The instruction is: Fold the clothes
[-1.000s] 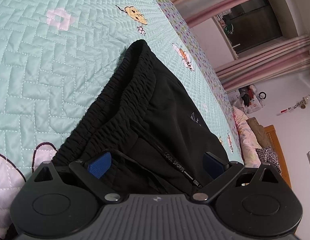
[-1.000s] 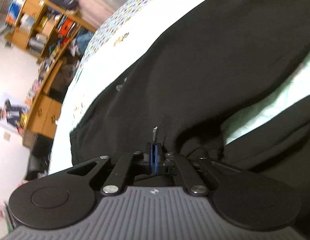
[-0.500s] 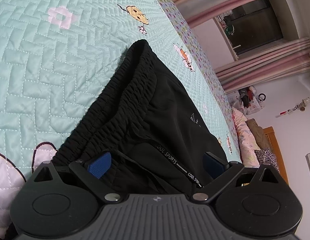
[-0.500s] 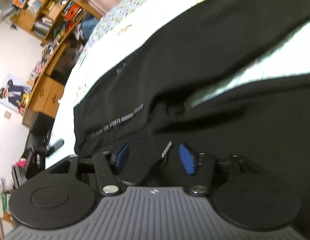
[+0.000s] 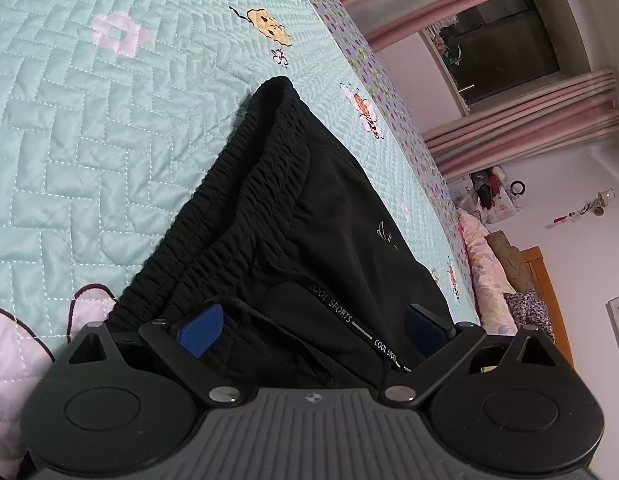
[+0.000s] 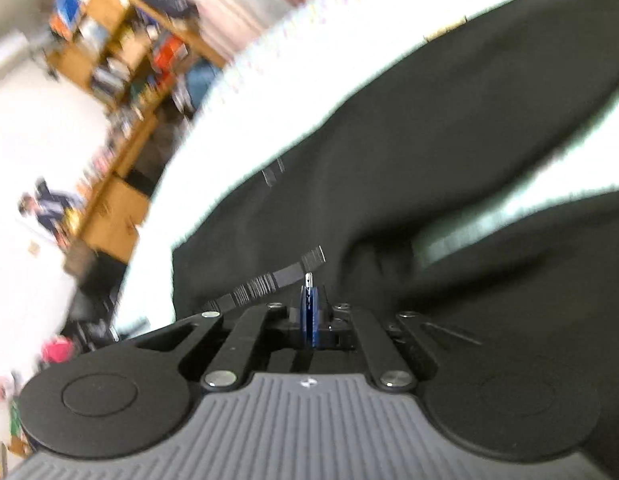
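Black sports trousers lie on the mint quilted bedspread, elastic waistband toward the left and a "COOL SPORTS" printed tape running down them. My left gripper hovers open over the waistband end, its blue pads wide apart with fabric and a drawstring between them. In the blurred right wrist view the same trousers fill the frame. My right gripper is shut on a thin edge of the cloth beside the white-printed stripe; a small white tip sticks out above the pads.
Pink curtains and a window stand beyond the bed's far edge, with pillows by a wooden headboard at the right. A wooden bookshelf full of items lines the wall in the right wrist view. Bare quilt spreads left of the trousers.
My right gripper was shut a second ago, open half a second ago, and has now shut again on the trouser edge while moving. The left gripper stays open and has barely shifted.
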